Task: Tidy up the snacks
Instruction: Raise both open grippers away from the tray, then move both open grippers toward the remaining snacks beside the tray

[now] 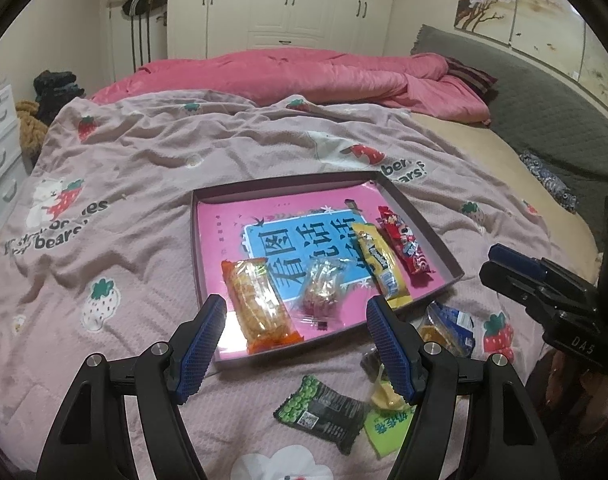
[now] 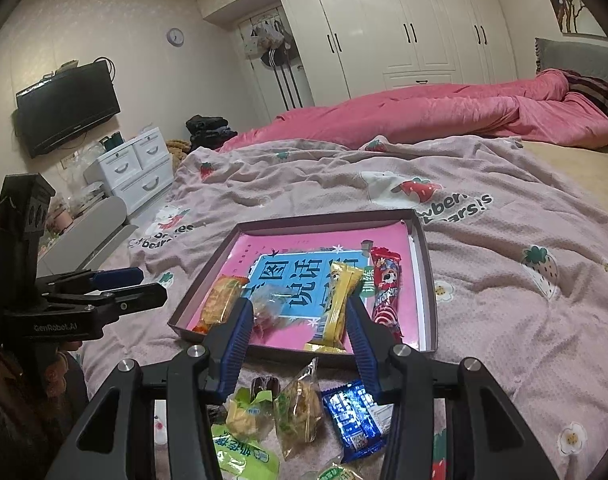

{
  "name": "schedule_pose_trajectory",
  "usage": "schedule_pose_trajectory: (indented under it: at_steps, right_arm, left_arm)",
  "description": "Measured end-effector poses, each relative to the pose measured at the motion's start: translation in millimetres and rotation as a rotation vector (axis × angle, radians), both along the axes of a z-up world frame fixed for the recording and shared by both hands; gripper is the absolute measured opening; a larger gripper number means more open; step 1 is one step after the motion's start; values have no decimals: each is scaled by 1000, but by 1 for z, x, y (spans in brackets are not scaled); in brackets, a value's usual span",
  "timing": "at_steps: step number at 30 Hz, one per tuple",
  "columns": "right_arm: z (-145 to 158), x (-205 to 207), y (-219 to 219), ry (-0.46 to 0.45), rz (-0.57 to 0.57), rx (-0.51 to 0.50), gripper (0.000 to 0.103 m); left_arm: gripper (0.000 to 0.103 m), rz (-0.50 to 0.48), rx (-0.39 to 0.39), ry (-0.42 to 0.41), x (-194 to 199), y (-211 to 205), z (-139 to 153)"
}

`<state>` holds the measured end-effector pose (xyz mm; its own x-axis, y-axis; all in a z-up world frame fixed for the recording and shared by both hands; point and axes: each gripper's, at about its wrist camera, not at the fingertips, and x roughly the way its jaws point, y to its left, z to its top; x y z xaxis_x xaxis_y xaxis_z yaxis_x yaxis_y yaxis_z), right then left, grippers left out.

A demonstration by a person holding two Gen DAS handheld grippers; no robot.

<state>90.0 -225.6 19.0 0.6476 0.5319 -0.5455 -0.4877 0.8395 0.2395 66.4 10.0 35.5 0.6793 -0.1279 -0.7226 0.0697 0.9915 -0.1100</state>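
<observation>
A shallow tray with a pink and blue printed floor lies on the bed. In it lie an orange snack pack, a clear-wrapped sweet, a yellow bar and a red pack. My left gripper is open and empty over the tray's near edge; it also shows in the right wrist view. My right gripper is open and empty above loose snacks; in the left wrist view it sits at the right.
Loose snacks lie on the strawberry-print blanket in front of the tray: a green-black pack, a blue pack, a clear biscuit pack, green-yellow packs. A pink quilt lies behind; drawers stand left.
</observation>
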Motion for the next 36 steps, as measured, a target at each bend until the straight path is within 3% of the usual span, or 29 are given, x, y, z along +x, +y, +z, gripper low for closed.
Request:
schedule_pose_trajectory:
  at_steps: [25,36]
  right_arm:
    - [-1,-25,6,19,19,-49,48]
    - [-9,-32,17,41,49,-110,48]
  left_arm:
    - [74,-39,51,52,-22,-2,-12]
    - [74,-66,71,120,-24,-4,-32]
